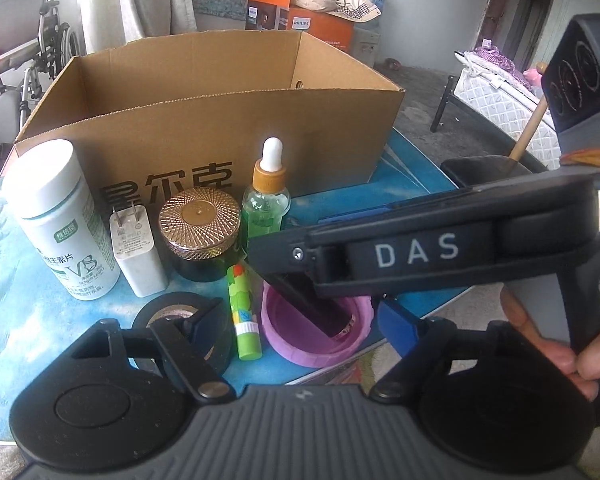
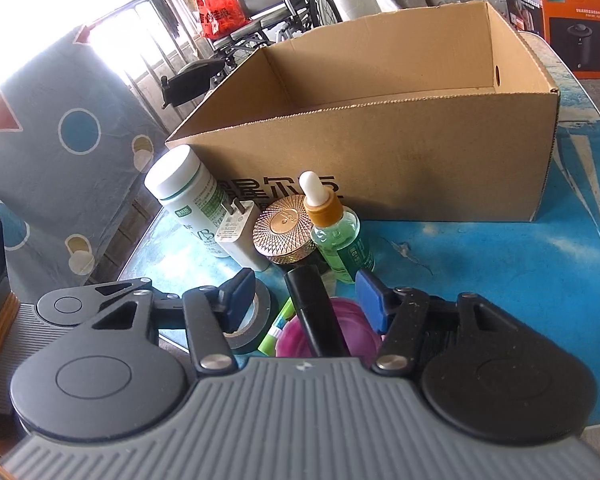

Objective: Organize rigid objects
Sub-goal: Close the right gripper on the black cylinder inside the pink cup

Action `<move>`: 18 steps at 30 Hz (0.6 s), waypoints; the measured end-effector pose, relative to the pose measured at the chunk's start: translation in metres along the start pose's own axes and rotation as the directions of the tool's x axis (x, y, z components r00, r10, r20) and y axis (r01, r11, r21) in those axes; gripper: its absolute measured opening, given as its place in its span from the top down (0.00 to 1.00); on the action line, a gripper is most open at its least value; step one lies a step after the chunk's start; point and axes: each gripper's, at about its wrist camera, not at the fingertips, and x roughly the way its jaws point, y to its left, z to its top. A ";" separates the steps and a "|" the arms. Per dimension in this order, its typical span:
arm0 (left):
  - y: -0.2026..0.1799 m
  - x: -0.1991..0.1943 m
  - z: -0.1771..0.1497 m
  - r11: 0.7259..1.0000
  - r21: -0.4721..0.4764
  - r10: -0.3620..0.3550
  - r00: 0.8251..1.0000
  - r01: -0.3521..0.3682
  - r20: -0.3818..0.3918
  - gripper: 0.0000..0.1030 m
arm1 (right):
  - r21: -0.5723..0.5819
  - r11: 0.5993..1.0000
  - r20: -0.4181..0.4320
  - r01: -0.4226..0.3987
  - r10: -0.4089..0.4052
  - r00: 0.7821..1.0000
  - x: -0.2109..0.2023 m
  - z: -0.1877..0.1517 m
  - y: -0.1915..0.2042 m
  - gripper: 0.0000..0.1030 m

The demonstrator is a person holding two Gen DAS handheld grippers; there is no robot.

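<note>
The box (image 1: 204, 136) hid its own floor behind the near wall in both views, so whether anything lay inside could not be told. In the left wrist view the right gripper (image 1: 296, 276) crossed in front of the purple cup (image 1: 300, 336), covering part of its rim and the top of the black thing (image 1: 320, 304) leaning in it. The tape (image 1: 180, 316) was half hidden by the left gripper's finger (image 1: 198, 322). In the right wrist view the cup (image 2: 356, 336), the glue stick (image 2: 278, 328) and the tape (image 2: 252, 320) were each cut off by the gripper's body. The jar (image 2: 286, 236) hid the charger's (image 2: 238, 240) lower corner. Small print on the white bottle (image 1: 66, 216) was unreadable.
</note>
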 end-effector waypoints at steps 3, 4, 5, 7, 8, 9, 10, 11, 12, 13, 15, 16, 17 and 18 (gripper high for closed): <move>-0.004 0.006 0.002 1.000 0.016 0.002 1.000 -0.002 -0.002 0.35 | 0.001 1.000 -0.024 -0.027 0.027 0.999 0.009 0.003 -0.003 0.54; -0.005 0.007 0.003 1.000 0.018 0.003 1.000 -0.003 -0.001 0.36 | 0.001 0.999 -0.031 -0.036 0.036 0.999 0.011 0.003 -0.003 0.56; -0.005 0.007 0.003 1.000 0.020 0.005 1.000 -0.005 0.001 0.39 | 0.001 0.999 -0.036 -0.044 0.044 0.998 0.013 0.004 -0.004 0.58; -0.005 0.008 0.004 1.000 0.022 0.013 1.000 -0.013 0.007 0.42 | 0.001 0.999 -0.047 -0.054 0.054 0.997 0.018 0.005 -0.005 0.60; -0.005 0.009 0.004 1.000 0.022 0.017 1.000 -0.017 0.008 0.44 | 0.003 0.998 -0.051 -0.059 0.059 0.997 0.020 0.006 -0.007 0.61; -0.005 0.012 0.006 1.000 0.020 0.022 1.000 -0.022 0.007 0.45 | 0.007 0.998 -0.055 -0.064 0.064 0.996 0.021 0.007 -0.008 0.63; -0.004 0.014 0.006 1.000 0.016 0.023 1.000 -0.024 0.006 0.46 | 0.010 0.998 -0.059 -0.067 0.068 0.996 0.023 0.007 -0.009 0.64; -0.003 0.015 0.007 1.000 0.010 0.024 1.000 -0.024 0.005 0.48 | 0.013 0.997 -0.062 -0.071 0.072 0.995 0.025 0.008 -0.011 0.64; -0.002 0.016 0.009 1.000 0.004 0.025 1.000 -0.025 0.004 0.52 | 0.016 0.997 -0.063 -0.075 0.076 0.995 0.026 0.008 -0.012 0.64; 0.000 0.015 0.008 1.000 -0.004 0.019 1.000 -0.019 0.005 0.53 | 0.021 0.997 -0.066 -0.078 0.080 0.995 0.027 0.008 -0.013 0.65; 0.001 0.020 0.012 1.000 -0.012 0.021 1.000 -0.021 0.006 0.56 | 0.029 0.996 -0.074 -0.085 0.087 0.993 0.030 0.008 -0.016 0.72; 0.001 0.021 0.013 1.000 -0.012 0.022 1.000 -0.022 0.004 0.56 | 0.034 0.995 -0.077 -0.091 0.093 0.993 0.030 0.008 -0.017 0.76; 0.001 0.023 0.014 1.000 -0.012 0.024 1.000 -0.024 0.004 0.56 | 0.036 0.995 -0.077 -0.091 0.094 0.993 0.030 0.008 -0.018 0.77; 0.001 0.025 0.015 1.000 -0.013 0.026 1.000 -0.026 0.003 0.56 | 0.035 0.995 -0.075 -0.093 0.096 0.993 0.030 0.008 -0.018 0.77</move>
